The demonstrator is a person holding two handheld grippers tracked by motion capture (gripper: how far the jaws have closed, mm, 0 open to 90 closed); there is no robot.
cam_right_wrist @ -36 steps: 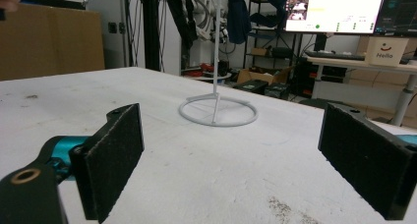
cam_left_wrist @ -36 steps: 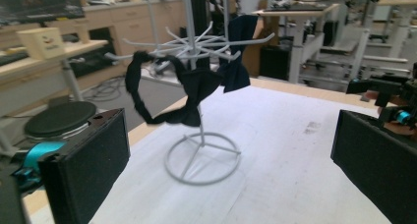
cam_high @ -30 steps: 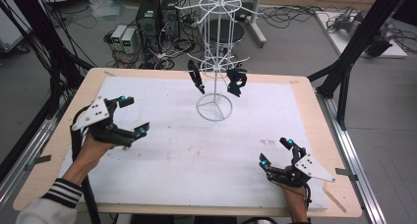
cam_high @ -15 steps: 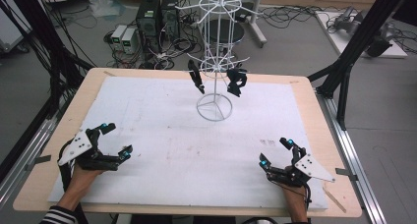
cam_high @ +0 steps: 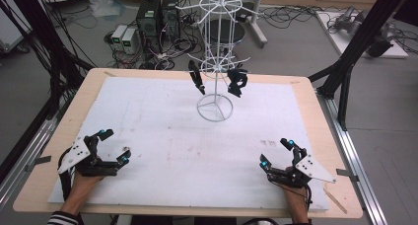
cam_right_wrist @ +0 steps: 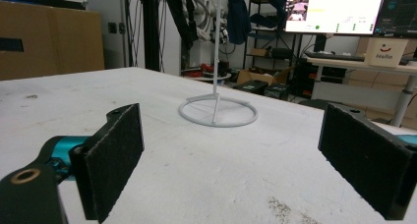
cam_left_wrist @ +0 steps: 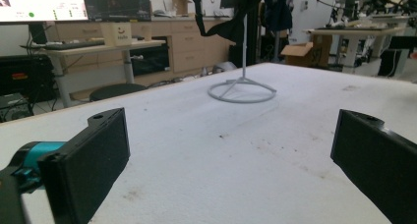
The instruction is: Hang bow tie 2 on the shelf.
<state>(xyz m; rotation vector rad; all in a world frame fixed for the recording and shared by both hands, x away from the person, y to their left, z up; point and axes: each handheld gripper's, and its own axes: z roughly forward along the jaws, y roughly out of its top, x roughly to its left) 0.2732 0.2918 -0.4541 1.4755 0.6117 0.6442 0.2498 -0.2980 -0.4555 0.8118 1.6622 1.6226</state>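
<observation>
A white wire rack (cam_high: 215,47) stands on a ring base (cam_high: 215,107) at the back middle of the white sheet; the base also appears ahead of each gripper's jaws (cam_left_wrist: 242,91) (cam_right_wrist: 218,111). Two black objects hang from its lower arms, one on the left (cam_high: 196,77) and one on the right (cam_high: 237,82). My left gripper (cam_high: 114,145) rests near the front left corner, open, nothing between its pads (cam_left_wrist: 93,160). My right gripper (cam_high: 275,152) rests near the front right corner, open and empty too, its pads (cam_right_wrist: 115,155) wide apart.
The white sheet (cam_high: 162,131) covers a wooden table (cam_high: 315,111) with black frame posts at both sides. Computer towers and cables (cam_high: 148,22) lie on the floor behind. A monitor and desks (cam_left_wrist: 74,17) stand beyond the table's far edge.
My left gripper has come down and back toward the front left corner over the last second, then settled there. The right gripper has stayed still.
</observation>
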